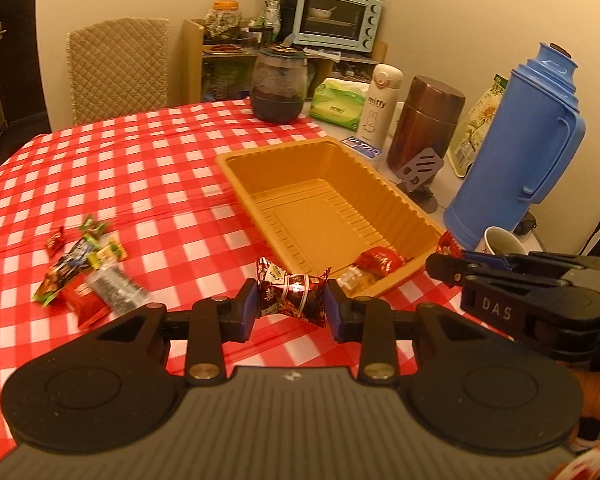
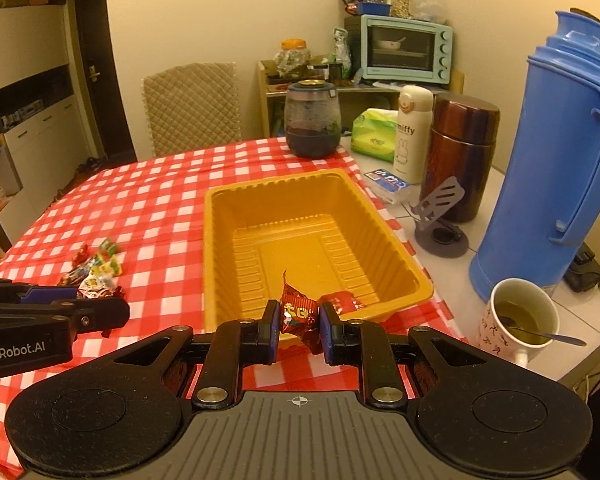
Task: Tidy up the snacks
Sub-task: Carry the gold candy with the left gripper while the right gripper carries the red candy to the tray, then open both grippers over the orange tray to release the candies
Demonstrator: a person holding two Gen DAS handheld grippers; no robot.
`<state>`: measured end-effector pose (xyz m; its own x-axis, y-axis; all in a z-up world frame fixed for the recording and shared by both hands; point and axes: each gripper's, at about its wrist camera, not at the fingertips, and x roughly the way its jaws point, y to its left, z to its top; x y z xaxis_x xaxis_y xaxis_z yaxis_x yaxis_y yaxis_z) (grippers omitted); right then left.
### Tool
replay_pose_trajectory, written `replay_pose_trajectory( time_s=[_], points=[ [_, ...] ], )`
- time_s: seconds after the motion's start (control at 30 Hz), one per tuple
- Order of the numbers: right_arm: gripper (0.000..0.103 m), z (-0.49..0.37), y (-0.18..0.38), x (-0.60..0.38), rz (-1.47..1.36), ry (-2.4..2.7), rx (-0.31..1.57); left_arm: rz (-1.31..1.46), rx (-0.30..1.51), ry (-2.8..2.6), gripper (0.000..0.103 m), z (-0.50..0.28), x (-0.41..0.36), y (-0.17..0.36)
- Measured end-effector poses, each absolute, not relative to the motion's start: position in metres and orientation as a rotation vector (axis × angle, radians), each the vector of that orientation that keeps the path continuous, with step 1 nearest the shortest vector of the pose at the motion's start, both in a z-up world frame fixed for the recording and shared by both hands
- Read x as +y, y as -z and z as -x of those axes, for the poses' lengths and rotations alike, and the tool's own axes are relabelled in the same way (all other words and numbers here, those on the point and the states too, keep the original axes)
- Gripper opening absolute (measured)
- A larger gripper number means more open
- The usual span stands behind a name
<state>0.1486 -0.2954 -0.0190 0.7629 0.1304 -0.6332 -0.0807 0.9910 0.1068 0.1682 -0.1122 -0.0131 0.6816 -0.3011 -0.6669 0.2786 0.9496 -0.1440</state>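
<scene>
My left gripper (image 1: 292,300) is shut on a dark red wrapped candy (image 1: 294,294), held above the checkered cloth just short of the yellow tray's (image 1: 284,152) near corner. My right gripper (image 2: 299,322) is shut on a small red snack packet (image 2: 298,312), held over the tray's (image 2: 212,248) near rim. It also shows in the left wrist view (image 1: 444,264). A red packet (image 1: 380,260) and a pale one (image 1: 354,278) lie in the tray's near end. A pile of loose snacks (image 1: 84,276) lies on the cloth to the left, seen too in the right wrist view (image 2: 96,270).
Right of the tray stand a blue thermos (image 2: 560,168), a brown flask (image 2: 460,152), a white Miffy bottle (image 2: 412,132), a grey phone stand (image 2: 440,220) and a cup with a spoon (image 2: 520,320). A dark jar (image 2: 312,120) and a chair (image 2: 192,108) sit behind.
</scene>
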Motion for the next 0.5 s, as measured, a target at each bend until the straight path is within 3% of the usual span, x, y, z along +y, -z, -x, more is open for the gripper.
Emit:
replay_pose_trajectory(
  time_s=[0.5],
  points=[
    [0.021, -0.193, 0.031, -0.327, -0.088, -0.087, 0.702, 0.04, 0.767, 0.369, 0.032, -0.217, -0.148, 0.023]
  ],
)
